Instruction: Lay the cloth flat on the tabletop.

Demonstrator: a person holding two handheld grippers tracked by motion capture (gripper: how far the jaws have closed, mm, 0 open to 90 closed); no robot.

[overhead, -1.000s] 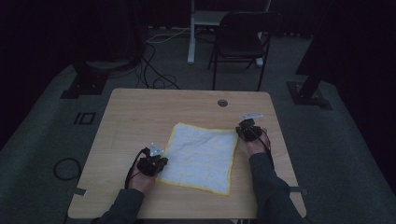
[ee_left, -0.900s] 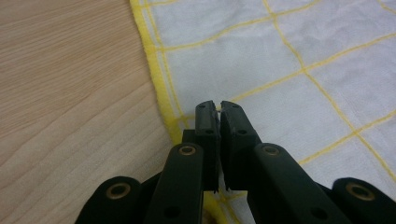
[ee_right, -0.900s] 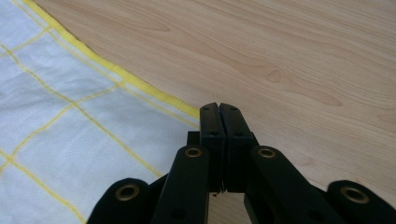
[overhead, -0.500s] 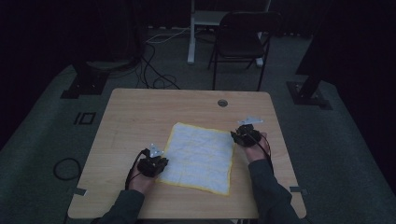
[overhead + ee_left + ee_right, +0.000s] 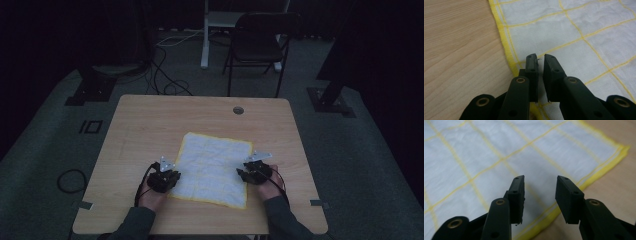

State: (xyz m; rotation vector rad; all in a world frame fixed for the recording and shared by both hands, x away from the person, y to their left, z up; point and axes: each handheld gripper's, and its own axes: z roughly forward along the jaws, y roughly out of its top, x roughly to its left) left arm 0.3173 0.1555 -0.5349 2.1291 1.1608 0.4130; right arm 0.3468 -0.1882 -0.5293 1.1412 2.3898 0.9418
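Note:
A white cloth (image 5: 212,167) with a yellow grid and yellow hem lies flat on the wooden table (image 5: 150,125). My left gripper (image 5: 172,176) sits at the cloth's near left edge. In the left gripper view its jaws (image 5: 540,58) have just been opening; a narrow gap shows between the pads, which hover over the cloth (image 5: 574,25) with nothing gripped. My right gripper (image 5: 245,174) is at the cloth's right edge. In the right gripper view its jaws (image 5: 540,181) have just been opening and stand well apart above the cloth (image 5: 486,152), nothing between them.
A round cable hole (image 5: 238,110) sits near the table's far edge. Beyond the table stand a dark folding chair (image 5: 257,45) and loose cables (image 5: 170,80) on the floor. Bare wood surrounds the cloth on all sides.
My right gripper has come from the cloth's far right corner toward the person along the right edge, and its jaws have parted. The left gripper has stayed put.

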